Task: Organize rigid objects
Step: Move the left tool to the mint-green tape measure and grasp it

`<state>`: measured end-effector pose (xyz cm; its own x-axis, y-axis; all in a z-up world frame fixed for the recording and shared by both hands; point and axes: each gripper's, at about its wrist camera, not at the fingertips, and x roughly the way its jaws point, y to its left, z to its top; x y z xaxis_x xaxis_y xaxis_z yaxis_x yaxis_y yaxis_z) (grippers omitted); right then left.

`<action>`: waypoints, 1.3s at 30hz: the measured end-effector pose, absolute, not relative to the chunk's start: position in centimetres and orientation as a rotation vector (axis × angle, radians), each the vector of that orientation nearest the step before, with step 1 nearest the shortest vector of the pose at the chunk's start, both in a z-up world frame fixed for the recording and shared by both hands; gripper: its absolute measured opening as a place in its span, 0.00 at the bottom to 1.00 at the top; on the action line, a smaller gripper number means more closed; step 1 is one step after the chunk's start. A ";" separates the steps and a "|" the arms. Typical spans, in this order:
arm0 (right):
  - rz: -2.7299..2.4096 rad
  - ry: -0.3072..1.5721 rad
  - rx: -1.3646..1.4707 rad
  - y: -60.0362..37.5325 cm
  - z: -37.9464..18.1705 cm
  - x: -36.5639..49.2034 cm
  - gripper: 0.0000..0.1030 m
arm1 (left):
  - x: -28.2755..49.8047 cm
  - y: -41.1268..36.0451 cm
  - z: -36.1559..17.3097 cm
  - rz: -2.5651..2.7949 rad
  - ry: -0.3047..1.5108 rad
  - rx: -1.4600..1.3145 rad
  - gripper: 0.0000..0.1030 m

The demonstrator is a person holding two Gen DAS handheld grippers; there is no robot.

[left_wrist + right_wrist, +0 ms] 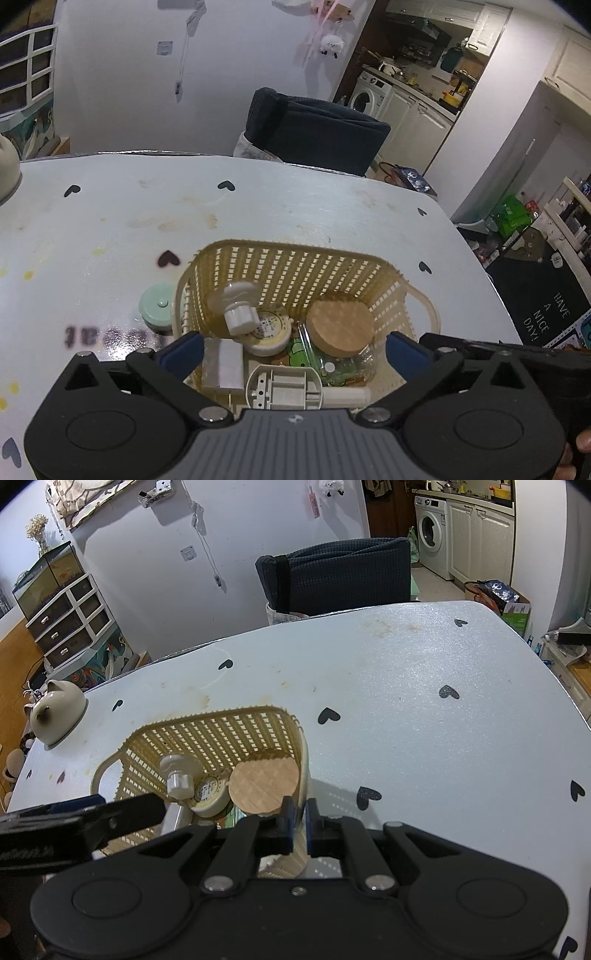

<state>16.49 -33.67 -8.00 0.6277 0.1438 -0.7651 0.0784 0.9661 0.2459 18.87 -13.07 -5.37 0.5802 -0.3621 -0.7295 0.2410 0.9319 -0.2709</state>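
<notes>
Both jaws: left gripper (293, 352) wide over basket (295, 266); right gripper (299, 825) clamps rim.

Basket (325, 266) tan lattice, lid (341, 323) light wood, disc (157, 308) mint (left of jaws), desk (424, 686) pale blue with black hearts, pads (183, 350) blue.

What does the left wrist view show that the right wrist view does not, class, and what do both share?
Only the left wrist view shows the mint-green round lid on the table beside the basket. Only the right wrist view shows the cat-shaped ornament and the right gripper closed on the basket's rim. Both show the basket and the cork-lidded jar inside.
</notes>
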 end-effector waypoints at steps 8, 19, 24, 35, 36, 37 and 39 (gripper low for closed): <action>0.038 0.894 0.267 -33.7 -8.0 16.5 0.06 | 18.1 -12.4 -4.5 -0.360 0.859 -0.113 1.00; 0.038 0.894 0.268 -33.7 -8.0 16.5 0.06 | 17.8 -8.7 -3.0 -0.312 0.796 -0.076 1.00; 0.039 0.894 0.268 -33.6 -8.0 16.5 0.06 | 18.3 -6.3 -3.1 -0.265 0.767 -0.061 1.00; 0.039 0.894 0.270 -33.7 -7.9 16.5 0.06 | 19.7 -1.9 -7.2 -0.324 0.823 -0.012 1.00; 0.039 0.894 0.269 -33.7 -7.9 16.5 0.06 | 19.9 -1.6 -7.9 -0.336 0.832 -0.011 1.00; 0.039 0.894 0.268 -33.7 -7.9 16.5 0.06 | 20.0 -1.3 -8.5 -0.345 0.840 -0.005 1.00; 0.039 0.894 0.267 -33.7 -7.9 16.5 0.06 | 20.1 -1.1 -9.6 -0.373 0.848 0.023 1.00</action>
<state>16.52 -33.69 -7.92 0.6275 0.1444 -0.7651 0.0772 0.9663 0.2457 20.14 -1.10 -9.59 0.6008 -0.3129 -0.7356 0.3307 0.9350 -0.1276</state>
